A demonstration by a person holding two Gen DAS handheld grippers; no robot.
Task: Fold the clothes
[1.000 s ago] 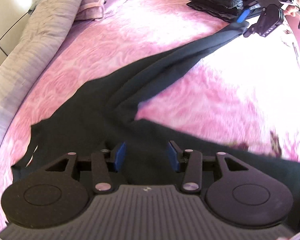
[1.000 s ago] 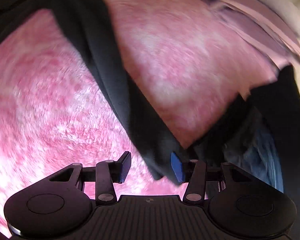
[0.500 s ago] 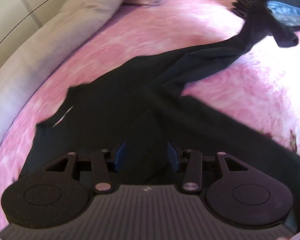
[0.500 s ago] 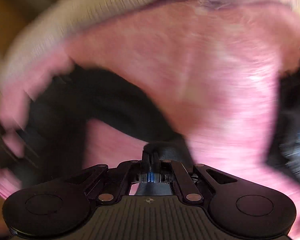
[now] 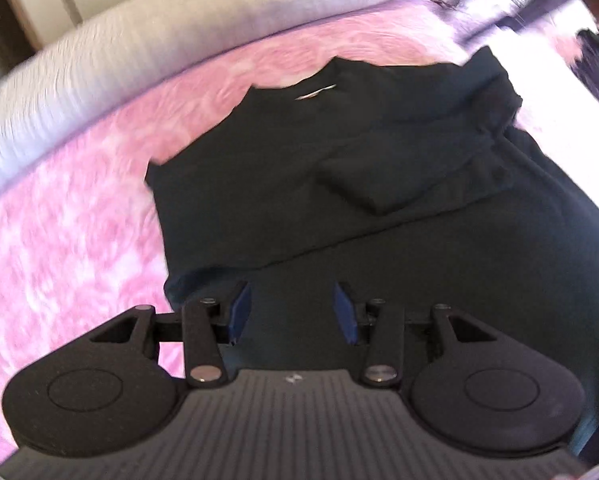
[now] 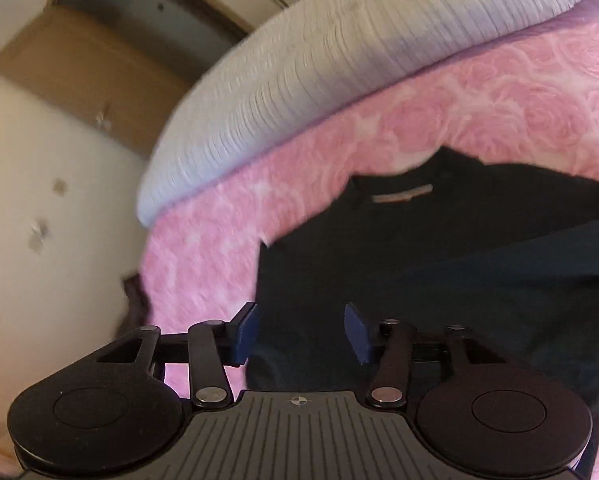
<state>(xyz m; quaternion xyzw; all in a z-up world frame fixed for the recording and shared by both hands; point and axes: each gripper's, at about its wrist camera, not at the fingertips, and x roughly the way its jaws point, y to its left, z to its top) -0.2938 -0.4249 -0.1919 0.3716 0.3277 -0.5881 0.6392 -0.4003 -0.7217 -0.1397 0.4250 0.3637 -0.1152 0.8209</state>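
Note:
A black long-sleeved top [image 5: 283,184] lies flat on the pink rose-patterned bedspread [image 5: 59,248], collar and its pale label [image 5: 313,92] toward the far side. One sleeve [image 5: 403,168] is folded across the chest. My left gripper [image 5: 289,314] hovers open over the lower part of the top, nothing between its blue pads. In the right wrist view the same top [image 6: 419,264] fills the lower right with the sleeve [image 6: 539,252] lying across it. My right gripper [image 6: 299,332] is open over the top's left edge, holding nothing.
A grey ribbed blanket roll [image 5: 179,36] runs along the far side of the bed [image 6: 339,52]. Dark folded clothes [image 5: 595,64] sit at the far right. The bed's left edge drops to a pale floor [image 6: 59,200] beside a brown cupboard [image 6: 83,72].
The right gripper, shut on the sleeve half a second ago, has laid it across the chest and opened. Both cameras have swung toward the collar end; the left gripper stayed open.

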